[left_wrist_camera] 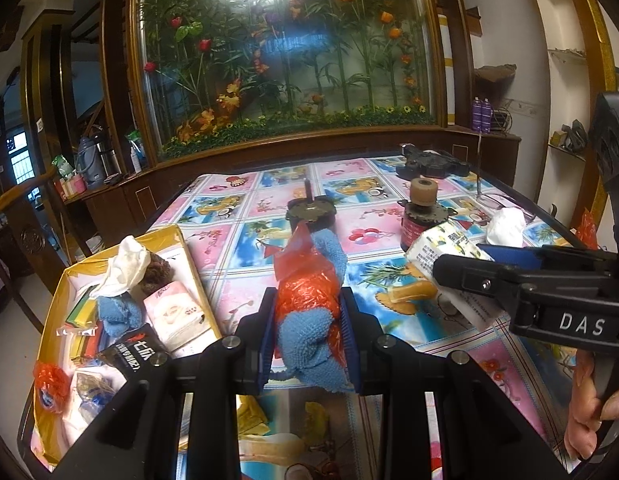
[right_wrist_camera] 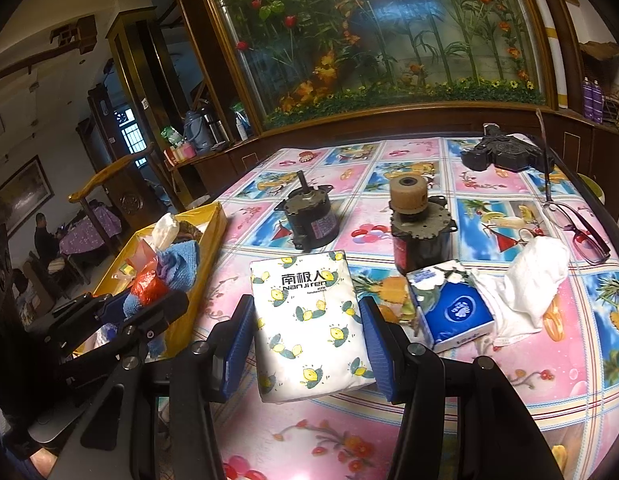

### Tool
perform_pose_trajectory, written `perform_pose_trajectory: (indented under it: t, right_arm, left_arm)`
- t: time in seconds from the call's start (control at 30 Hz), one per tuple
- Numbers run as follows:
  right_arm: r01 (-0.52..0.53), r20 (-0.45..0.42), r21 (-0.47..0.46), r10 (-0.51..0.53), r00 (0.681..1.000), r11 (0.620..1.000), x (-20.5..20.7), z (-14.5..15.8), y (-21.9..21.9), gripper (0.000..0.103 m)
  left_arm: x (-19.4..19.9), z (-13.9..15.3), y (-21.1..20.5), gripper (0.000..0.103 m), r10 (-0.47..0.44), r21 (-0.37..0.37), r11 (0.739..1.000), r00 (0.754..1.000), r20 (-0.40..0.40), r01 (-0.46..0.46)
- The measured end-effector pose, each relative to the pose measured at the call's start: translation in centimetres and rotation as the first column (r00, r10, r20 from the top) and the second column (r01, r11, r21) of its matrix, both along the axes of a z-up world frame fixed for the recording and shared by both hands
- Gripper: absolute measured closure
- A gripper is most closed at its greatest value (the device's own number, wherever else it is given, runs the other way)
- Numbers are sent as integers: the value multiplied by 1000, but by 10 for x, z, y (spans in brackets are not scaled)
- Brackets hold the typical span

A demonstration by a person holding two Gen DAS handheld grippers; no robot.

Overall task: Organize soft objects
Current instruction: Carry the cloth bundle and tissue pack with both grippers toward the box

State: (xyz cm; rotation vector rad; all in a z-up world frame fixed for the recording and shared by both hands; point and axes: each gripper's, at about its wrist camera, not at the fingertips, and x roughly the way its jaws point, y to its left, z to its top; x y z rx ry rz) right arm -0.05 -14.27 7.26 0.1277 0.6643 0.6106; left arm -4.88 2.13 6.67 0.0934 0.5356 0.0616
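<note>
**Left wrist view: left gripper clamped on cloth bundle, right gripper on tissue pack**

Left gripper [left_wrist_camera: 307, 322] jaws pinched tight on a blue terry cloth wrapped with crinkled orange-red plastic bag [left_wrist_camera: 309, 304], held above the bench [left_wrist_camera: 237, 240], just right of the yellow open box [left_wrist_camera: 177, 240] of soft items. "DAS" reads on the right gripper body.

Right wrist view: right gripper [right_wrist_camera: 307, 344] pads clamp the sides of a white lemon-print tissue pack [right_wrist_camera: 309, 320], printed "南极人 NanJiren", resting on the floral bench cover. Blue-white tissue pack [right_wrist_camera: 449, 308] and white crumpled cloth [right_wrist_camera: 529, 284] lie just right; two dark metal motors [right_wrist_camera: 309, 220] behind.
</note>
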Motion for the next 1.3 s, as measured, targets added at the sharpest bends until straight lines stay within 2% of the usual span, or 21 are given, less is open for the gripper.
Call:
perform_pose_trajectory:
  t: [0.33,0.6,0.93,1.07,1.3]
  right_arm:
    - [-57,15,-16,57,998,998,-2,6,37,47]
    - [-116,41,-24,117,992,993,-5,20,78,46]
    - [-200,78,-62,205,976,978,-15,30,139,46]
    - [-228,64,-70,232,971,971,-15,28,159,46]
    - [-263,21,-76,266,964,962,-5,22,197,46]
  left_arm:
    - [-8,9,33,75,58,-45,997,998,27,-57]
    - [-15,16,70,75,139,-101,986,989,41,-135]
    - [-26,15,134,75,278,-167,948,960,26,-270]
    - [-29,8,160,75,331,-200,925,944,1,-324]
    - [-26,-11,189,75,358,-269,892,931,-69,-363]
